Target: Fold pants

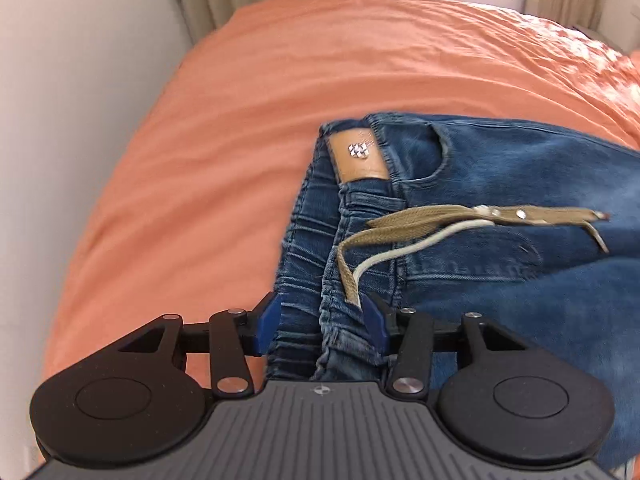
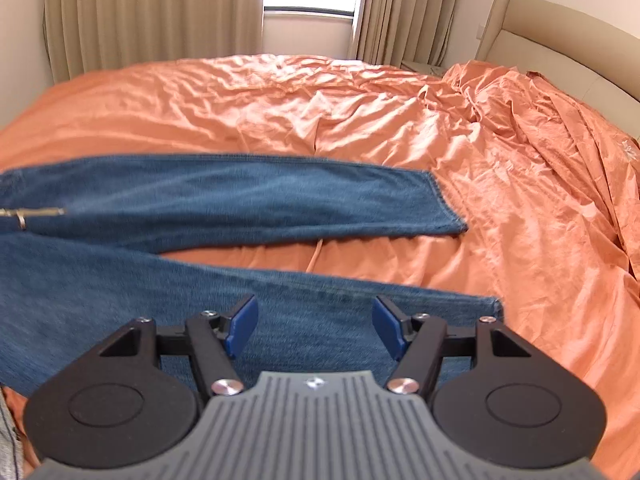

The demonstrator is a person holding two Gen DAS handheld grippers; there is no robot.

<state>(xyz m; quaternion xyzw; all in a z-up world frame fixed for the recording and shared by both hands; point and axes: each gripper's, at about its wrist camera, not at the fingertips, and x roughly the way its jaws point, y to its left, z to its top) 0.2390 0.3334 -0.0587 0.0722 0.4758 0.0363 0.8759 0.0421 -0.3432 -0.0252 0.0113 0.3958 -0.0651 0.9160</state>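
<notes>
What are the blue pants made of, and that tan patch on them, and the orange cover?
The pants look like denim: faded blue weave with stitched seams. The tan patch looks like smooth leather or an imitation, hard to say which. The orange cover seems thin woven cloth, slightly shiny and finely wrinkled.

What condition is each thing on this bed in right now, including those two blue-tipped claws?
Blue denim pants: spread on the bed, legs apart, not yet folded.
Elastic waistband: gathered, lying between the left claw's fingers.
Tan drawstring: untied, trailing loose across the denim.
Orange bedsheet: wrinkled.
Beige curtains: parted at the window.
Left gripper: open around the waistband.
Right gripper: open over the nearer leg.
</notes>
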